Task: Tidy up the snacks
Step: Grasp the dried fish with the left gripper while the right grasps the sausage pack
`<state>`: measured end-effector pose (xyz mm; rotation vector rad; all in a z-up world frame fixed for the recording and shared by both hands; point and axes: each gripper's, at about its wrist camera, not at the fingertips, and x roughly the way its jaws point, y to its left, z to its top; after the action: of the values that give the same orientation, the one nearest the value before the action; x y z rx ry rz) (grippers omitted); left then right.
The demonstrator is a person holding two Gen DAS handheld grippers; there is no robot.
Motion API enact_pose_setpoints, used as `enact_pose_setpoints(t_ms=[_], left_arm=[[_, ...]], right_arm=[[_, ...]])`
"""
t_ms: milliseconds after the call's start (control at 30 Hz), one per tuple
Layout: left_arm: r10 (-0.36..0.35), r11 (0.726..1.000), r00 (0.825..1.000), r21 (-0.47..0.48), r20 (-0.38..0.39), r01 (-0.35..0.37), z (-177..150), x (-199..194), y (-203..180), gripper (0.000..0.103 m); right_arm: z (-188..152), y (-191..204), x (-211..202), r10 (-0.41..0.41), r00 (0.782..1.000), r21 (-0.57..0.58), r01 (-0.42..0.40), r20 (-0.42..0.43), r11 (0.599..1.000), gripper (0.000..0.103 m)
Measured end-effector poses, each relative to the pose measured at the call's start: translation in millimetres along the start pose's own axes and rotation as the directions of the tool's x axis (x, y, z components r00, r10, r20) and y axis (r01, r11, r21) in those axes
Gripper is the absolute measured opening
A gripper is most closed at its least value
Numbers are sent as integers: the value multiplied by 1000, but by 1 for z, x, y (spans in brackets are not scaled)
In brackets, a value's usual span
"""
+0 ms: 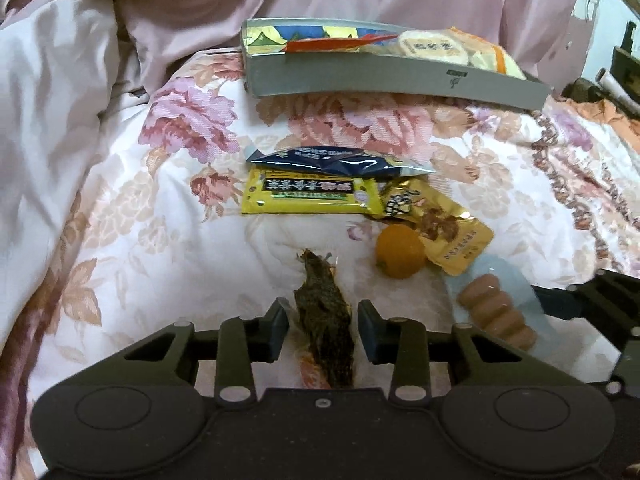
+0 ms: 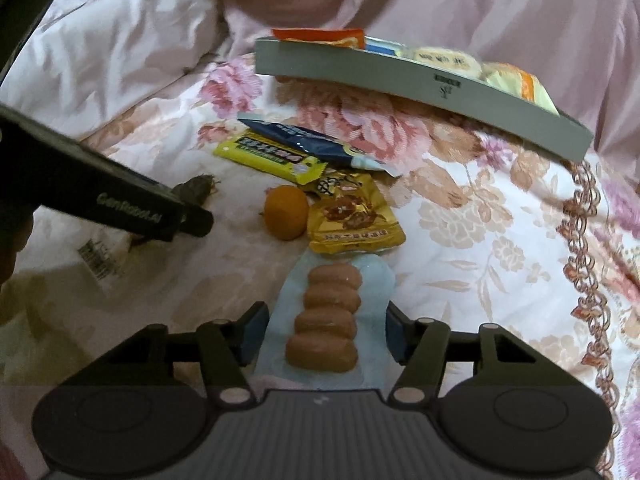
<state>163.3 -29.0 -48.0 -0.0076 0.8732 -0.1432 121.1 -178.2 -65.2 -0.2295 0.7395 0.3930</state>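
Observation:
My left gripper [image 1: 323,330] is open around a clear pack of dark dried fish [image 1: 324,320] lying on the floral quilt; its pads stand a little apart from the pack. My right gripper [image 2: 326,336] is open around a pale blue pack of small sausages [image 2: 326,320]; the pads sit at the wrapper's edges. Beyond lie an orange [image 1: 400,252], a gold snack pouch [image 1: 444,232], a yellow packet [image 1: 308,196] and a dark blue packet [image 1: 336,162]. A grey box [image 1: 380,76] at the back holds several snacks.
The floral quilt [image 1: 120,220] covers the whole surface, with a bunched pink duvet [image 1: 120,20] behind and to the left. In the right wrist view the left gripper's body [image 2: 120,208] reaches in from the left. Furniture shows at the far right [image 1: 616,64].

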Motion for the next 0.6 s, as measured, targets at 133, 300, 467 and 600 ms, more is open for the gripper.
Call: enact_pose_setpoints(t_ms=[133, 300, 467, 600], left_arm=[[-20, 1000, 1000, -4, 13, 20, -5, -9, -7, 39], [-15, 1000, 999, -6, 31, 15, -9, -17, -11, 39], [-10, 1000, 999, -16, 48, 11, -11, -24, -10, 39], [-8, 999, 999, -31, 53, 10, -13, -28, -10, 39]], right_arm=[[-1, 7, -6, -21, 999, -60, 23, 26, 998, 62], [-5, 17, -16, -52, 996, -150, 62, 68, 987, 61], [-10, 28, -21, -89, 990, -242, 114, 111, 964, 60], [-15, 37, -21, -122, 981, -313, 164, 148, 935, 61]])
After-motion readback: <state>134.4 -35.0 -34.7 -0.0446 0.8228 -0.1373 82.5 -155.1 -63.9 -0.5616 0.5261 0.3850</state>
